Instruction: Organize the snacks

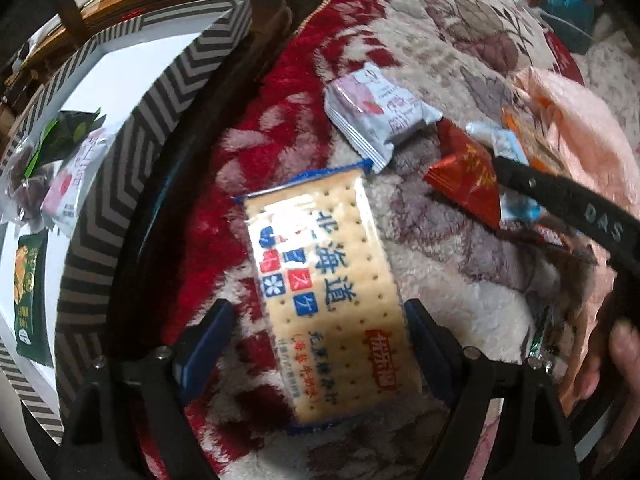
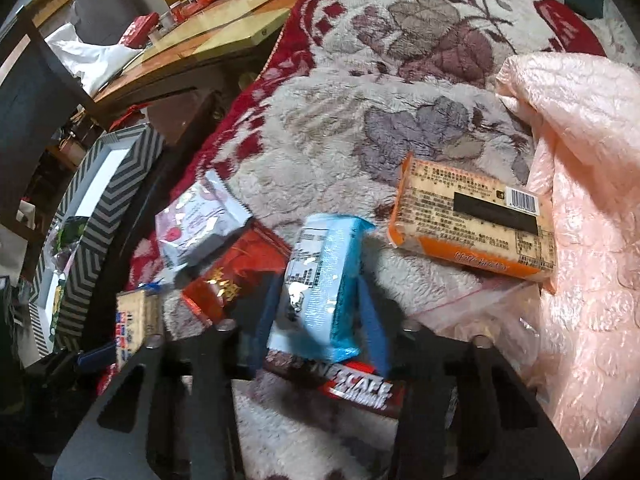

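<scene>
A cracker packet with blue trim lies flat on the floral blanket. My left gripper points down over it, open, one blue pad on each side of the packet's near end. In the right wrist view a light-blue snack packet stands on edge between the blue pads of my right gripper, which press its two sides. Beside it lie a red packet and a pink-and-white packet. The black-and-white striped box at the left holds several snacks.
An orange-edged packet rests against a pink bubble-wrap bag at the right. A Nescafe stick lies under the right gripper. A wooden table stands beyond the blanket's red border. A hand shows at the right edge.
</scene>
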{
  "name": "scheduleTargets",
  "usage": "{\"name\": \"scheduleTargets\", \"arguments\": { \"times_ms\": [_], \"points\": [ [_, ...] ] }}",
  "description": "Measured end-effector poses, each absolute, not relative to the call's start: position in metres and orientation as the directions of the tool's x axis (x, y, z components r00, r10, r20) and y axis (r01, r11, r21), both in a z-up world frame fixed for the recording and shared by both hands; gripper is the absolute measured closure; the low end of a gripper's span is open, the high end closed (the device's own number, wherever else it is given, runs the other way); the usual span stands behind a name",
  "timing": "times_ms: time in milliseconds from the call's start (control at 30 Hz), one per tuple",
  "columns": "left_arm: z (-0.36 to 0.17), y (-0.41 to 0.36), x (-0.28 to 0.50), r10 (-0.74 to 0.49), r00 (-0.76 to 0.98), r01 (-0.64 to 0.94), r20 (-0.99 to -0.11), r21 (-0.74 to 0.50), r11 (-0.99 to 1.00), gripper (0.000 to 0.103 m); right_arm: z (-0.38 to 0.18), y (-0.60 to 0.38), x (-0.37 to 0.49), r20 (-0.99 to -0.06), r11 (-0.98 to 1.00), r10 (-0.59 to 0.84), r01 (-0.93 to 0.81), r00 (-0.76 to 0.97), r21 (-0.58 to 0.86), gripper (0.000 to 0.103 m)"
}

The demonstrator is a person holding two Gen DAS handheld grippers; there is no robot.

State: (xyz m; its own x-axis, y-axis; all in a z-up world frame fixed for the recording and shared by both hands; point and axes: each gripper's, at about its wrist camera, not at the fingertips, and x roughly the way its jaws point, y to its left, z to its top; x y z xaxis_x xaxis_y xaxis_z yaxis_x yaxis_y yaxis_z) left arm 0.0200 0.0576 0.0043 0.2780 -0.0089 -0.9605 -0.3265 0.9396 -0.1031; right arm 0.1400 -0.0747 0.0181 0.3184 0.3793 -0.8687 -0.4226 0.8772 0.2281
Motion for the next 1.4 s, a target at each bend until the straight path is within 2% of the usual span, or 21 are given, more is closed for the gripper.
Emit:
{"name": "scheduleTargets", "arguments": {
  "times_ms": [100,167,233,533,867,1400],
  "points": [
    [0.005,0.063,0.019,-0.031,0.285,-0.330,-0.958,-0.129,0.935,0.023,0.015,-0.078,0.141,-0.873,0.877,0.368,-0.432,0.321,0.211,0.073],
    [0.006,0.066,0.017,-0.025,0.291,-0.333,-0.956,-0.126,0.934,0.038,0.016,-0.082,0.139,-0.869,0.877,0.369,-0.433,0.330,0.208,0.074],
    [0.008,0.069,0.014,-0.020,0.300,-0.333,-0.954,-0.125,0.935,0.044,0.021,-0.088,0.135,-0.856,0.877,0.385,-0.425,0.346,0.223,0.074],
    [0.018,0.077,-0.004,-0.066,0.347,-0.318,-0.936,-0.184,0.930,0.045,0.052,-0.107,0.100,-0.792,0.853,0.469,-0.433,0.390,0.292,0.074],
    [0.057,0.068,-0.013,0.030,0.439,-0.272,-0.898,-0.101,0.957,0.045,0.058,-0.109,0.064,-0.787,0.837,0.494,-0.447,0.370,0.315,0.074],
    [0.083,0.099,-0.033,0.118,0.497,-0.330,-0.860,-0.062,0.942,0.045,0.069,-0.071,0.040,-0.790,0.803,0.514,-0.511,0.334,0.307,0.074]
  ]
}}
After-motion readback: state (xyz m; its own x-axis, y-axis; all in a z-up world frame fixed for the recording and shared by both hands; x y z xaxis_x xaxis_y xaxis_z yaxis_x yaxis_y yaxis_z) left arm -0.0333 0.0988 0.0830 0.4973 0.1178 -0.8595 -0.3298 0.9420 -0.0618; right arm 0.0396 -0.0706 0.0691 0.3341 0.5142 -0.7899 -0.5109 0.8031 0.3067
